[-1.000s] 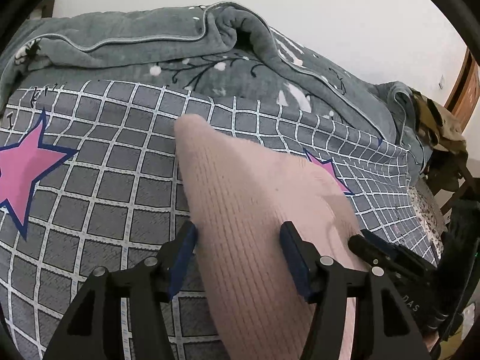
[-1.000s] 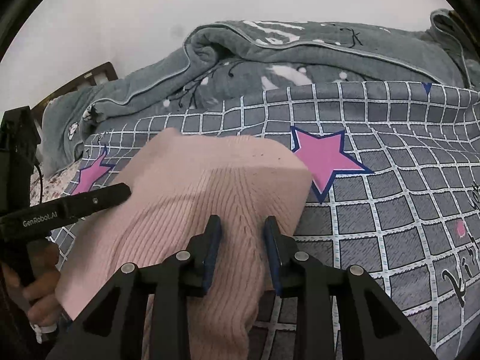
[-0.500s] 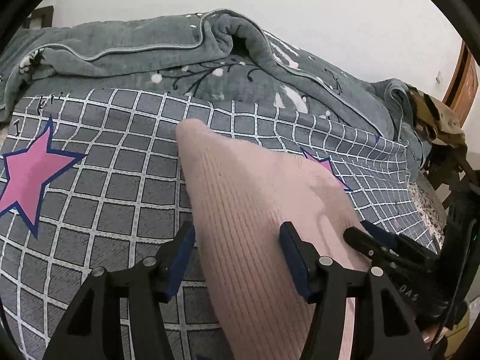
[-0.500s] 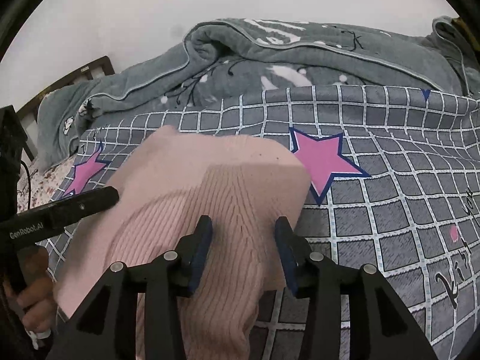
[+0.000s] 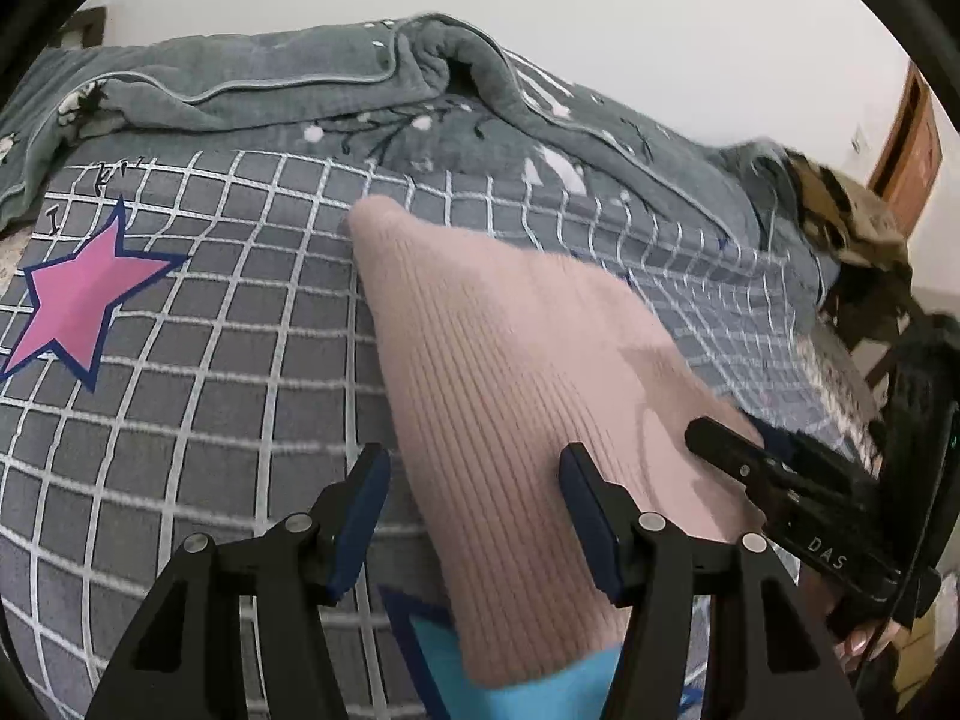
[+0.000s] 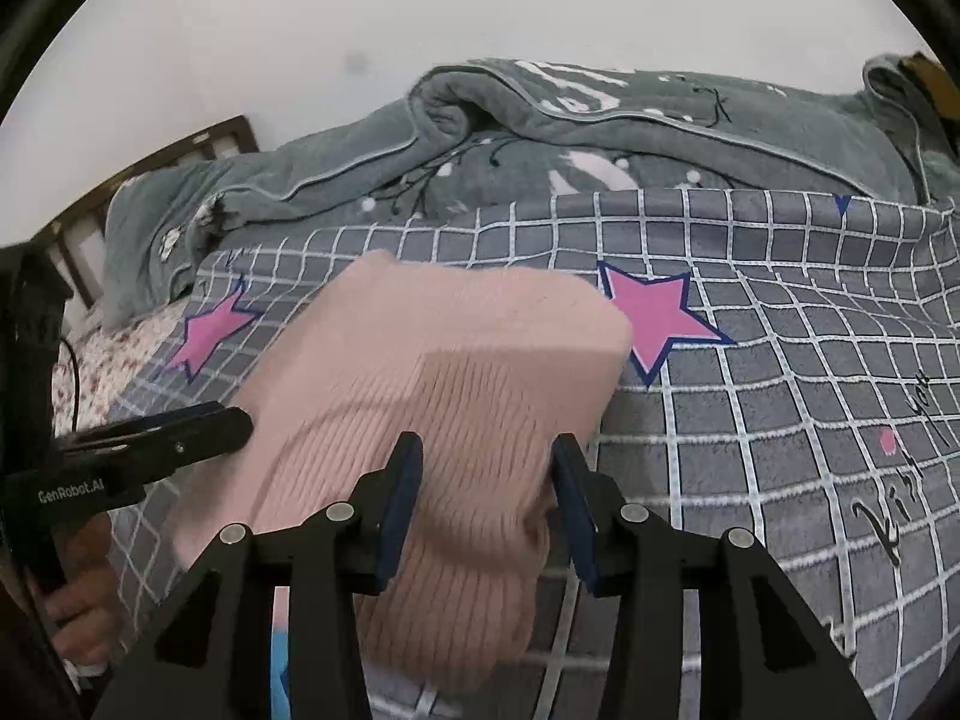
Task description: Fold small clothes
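Pink knit (image 6: 456, 384) folded on checked sheet (image 6: 780, 420); left gripper (image 5: 474, 498) released; right gripper (image 6: 486, 492) just been opening, pads off knit.

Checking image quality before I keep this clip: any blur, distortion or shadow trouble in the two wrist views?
Left wrist view: strong fisheye bending of the checked bedspread, motion blur toward the right edge, soft shadows on the pink knit garment. Right wrist view: the garment's far edge is smeared, the grey blanket sharper; even light, no glare.
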### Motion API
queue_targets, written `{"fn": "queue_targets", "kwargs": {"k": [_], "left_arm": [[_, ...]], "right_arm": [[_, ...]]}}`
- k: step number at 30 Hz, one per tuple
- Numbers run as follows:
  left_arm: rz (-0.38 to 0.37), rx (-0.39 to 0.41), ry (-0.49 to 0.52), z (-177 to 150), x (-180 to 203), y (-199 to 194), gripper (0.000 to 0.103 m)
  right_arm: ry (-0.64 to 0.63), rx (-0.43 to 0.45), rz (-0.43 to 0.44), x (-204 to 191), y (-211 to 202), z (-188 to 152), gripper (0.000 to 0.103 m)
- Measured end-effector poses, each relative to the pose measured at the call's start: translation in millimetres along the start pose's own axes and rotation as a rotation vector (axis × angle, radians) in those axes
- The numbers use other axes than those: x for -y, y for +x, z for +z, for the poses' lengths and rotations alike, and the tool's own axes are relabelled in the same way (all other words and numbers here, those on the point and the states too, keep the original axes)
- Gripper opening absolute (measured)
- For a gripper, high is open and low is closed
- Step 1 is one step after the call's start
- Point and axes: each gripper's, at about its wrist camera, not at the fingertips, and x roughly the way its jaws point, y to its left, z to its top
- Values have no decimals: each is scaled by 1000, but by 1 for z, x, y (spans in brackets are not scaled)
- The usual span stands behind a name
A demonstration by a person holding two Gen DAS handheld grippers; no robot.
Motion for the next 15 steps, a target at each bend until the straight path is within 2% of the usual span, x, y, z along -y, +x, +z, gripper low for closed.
{"fn": "queue_targets", "kwargs": {"k": [2,5,9,15], "left_arm": [[26,-6,21,-3,4,0,57],[26,9,25,4,5,-4,57],[35,29,31,22,1,-3,57],[18,30,42,54,-2,16,56]], "right_arm": [[-18,-30,-13,-1,2,-6,46],[-8,-32,-4,2,0,-5,46],[-6,11,-14,4,-4,10,46],[13,27,-16,13,15,38,46]]}}
